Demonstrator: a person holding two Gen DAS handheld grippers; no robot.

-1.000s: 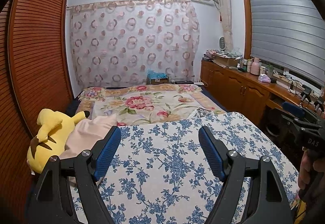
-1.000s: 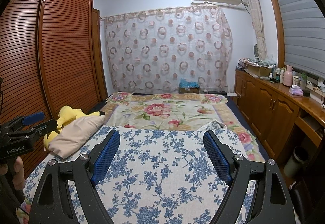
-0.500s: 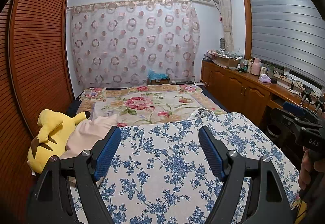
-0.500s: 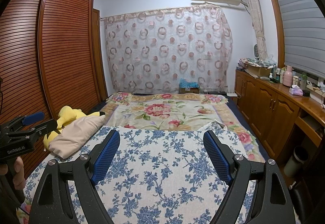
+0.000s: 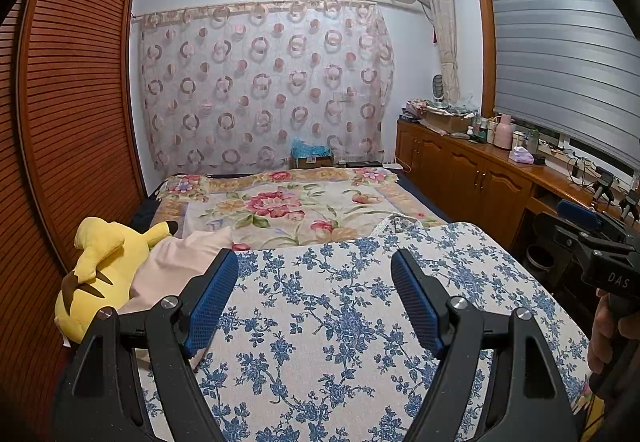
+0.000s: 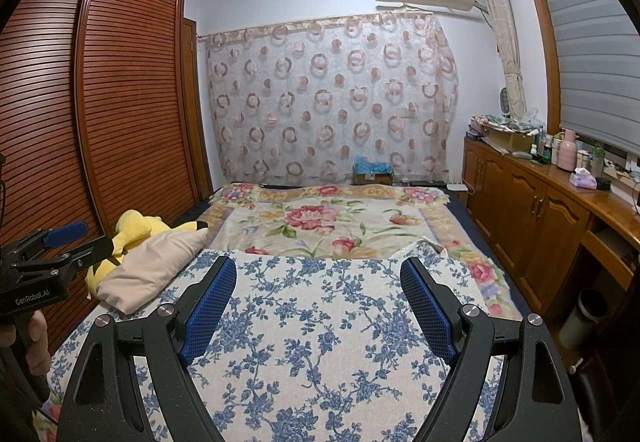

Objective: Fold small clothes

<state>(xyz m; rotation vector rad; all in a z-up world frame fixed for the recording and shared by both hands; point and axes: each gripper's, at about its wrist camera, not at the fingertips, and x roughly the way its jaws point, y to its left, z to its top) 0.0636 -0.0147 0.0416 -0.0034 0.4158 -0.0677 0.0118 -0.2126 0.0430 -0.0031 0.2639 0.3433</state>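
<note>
while spread wide and empty — both grippers, left gripper (image 5: 312, 274) and right gripper (image 6: 318, 282), above blue-flowered cloth (image 6: 320, 322)

Cover (image 5: 340, 322): matt woven cloth, blue floral print. Toy (image 5: 100, 270): yellow plush. Wardrobe (image 6: 132, 101): slatted wood, satin. Cabinets (image 6: 532, 217): glossy wood. Pads (image 6: 208, 306): blue, textured. Curtain (image 5: 264, 89): sheer.

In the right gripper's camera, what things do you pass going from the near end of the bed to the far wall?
Blue flowered cloth → big flower blanket → cardboard box with blue stuff → circle curtain.
</note>
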